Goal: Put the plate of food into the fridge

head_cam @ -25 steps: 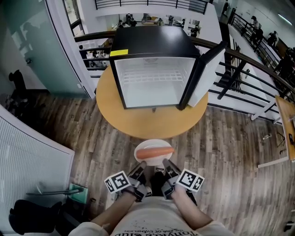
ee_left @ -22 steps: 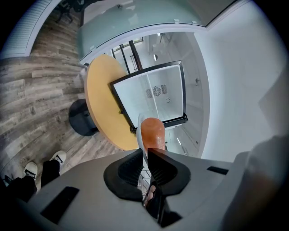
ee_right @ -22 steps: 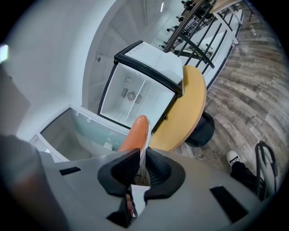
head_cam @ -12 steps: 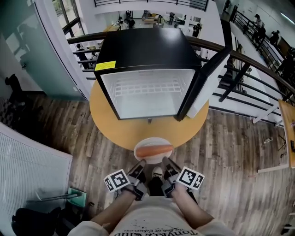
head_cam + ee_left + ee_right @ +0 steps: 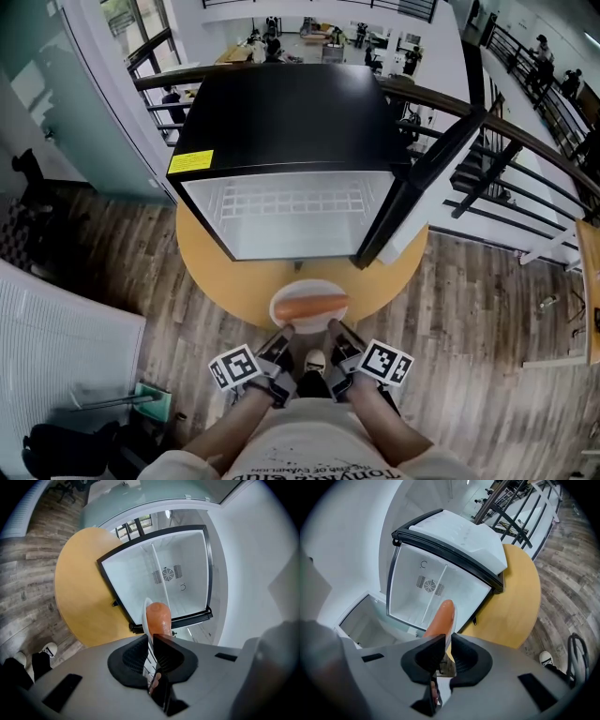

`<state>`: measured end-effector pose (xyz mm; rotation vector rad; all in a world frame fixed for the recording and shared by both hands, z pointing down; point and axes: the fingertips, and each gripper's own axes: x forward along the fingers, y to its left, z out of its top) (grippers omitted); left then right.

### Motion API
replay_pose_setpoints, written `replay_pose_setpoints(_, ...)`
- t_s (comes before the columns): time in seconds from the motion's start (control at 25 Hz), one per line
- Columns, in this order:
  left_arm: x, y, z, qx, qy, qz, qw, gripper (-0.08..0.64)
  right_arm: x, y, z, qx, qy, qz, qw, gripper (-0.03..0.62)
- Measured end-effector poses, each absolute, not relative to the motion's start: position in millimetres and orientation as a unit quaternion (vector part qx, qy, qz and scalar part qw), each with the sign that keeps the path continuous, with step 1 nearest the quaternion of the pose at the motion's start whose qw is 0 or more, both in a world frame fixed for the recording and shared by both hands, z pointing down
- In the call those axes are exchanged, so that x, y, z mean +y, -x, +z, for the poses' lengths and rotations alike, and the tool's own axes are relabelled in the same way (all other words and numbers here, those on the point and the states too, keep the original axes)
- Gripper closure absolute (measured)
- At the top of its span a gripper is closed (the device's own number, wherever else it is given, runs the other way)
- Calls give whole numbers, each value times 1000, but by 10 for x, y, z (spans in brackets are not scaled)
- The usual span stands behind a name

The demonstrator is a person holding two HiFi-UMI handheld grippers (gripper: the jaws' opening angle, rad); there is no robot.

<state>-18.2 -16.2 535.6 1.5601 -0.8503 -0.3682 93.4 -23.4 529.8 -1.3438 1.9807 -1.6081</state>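
Note:
A white plate [image 5: 308,293] with an orange sausage [image 5: 310,306] across it hangs in the air at the near edge of the round table. My left gripper [image 5: 284,333] is shut on the plate's near-left rim, and my right gripper [image 5: 334,330] is shut on its near-right rim. In the left gripper view the plate [image 5: 146,620] stands edge-on between the black pads, sausage [image 5: 158,617] beyond. The right gripper view shows the sausage [image 5: 440,618] past the pads. The black mini fridge [image 5: 281,131] stands on the table ahead, door [image 5: 424,183] swung open to the right, white inside with a wire shelf [image 5: 291,201].
The round wooden table [image 5: 217,272] carries the fridge. A dark railing [image 5: 525,150] runs behind and to the right. A glass partition [image 5: 56,84] is at the left, a white ribbed panel [image 5: 56,347] at the near left. My shoe [image 5: 314,360] shows on the wooden floor.
The fridge and table have come closer and fill more of the head view. The plate stays held between both grippers, level, now over the table's near edge.

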Motion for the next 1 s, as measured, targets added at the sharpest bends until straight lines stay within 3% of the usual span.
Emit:
replay_pose_setpoints(0.68,-566,277,5378,-390,-673,-158,609,518,-673,-851,5336,685,448,-563,118,535)
replay_pose_setpoints(1.0,-703,338,5404,-371,-658,-157,636,518,-774,-763,5374,671,466,-563,123,535)
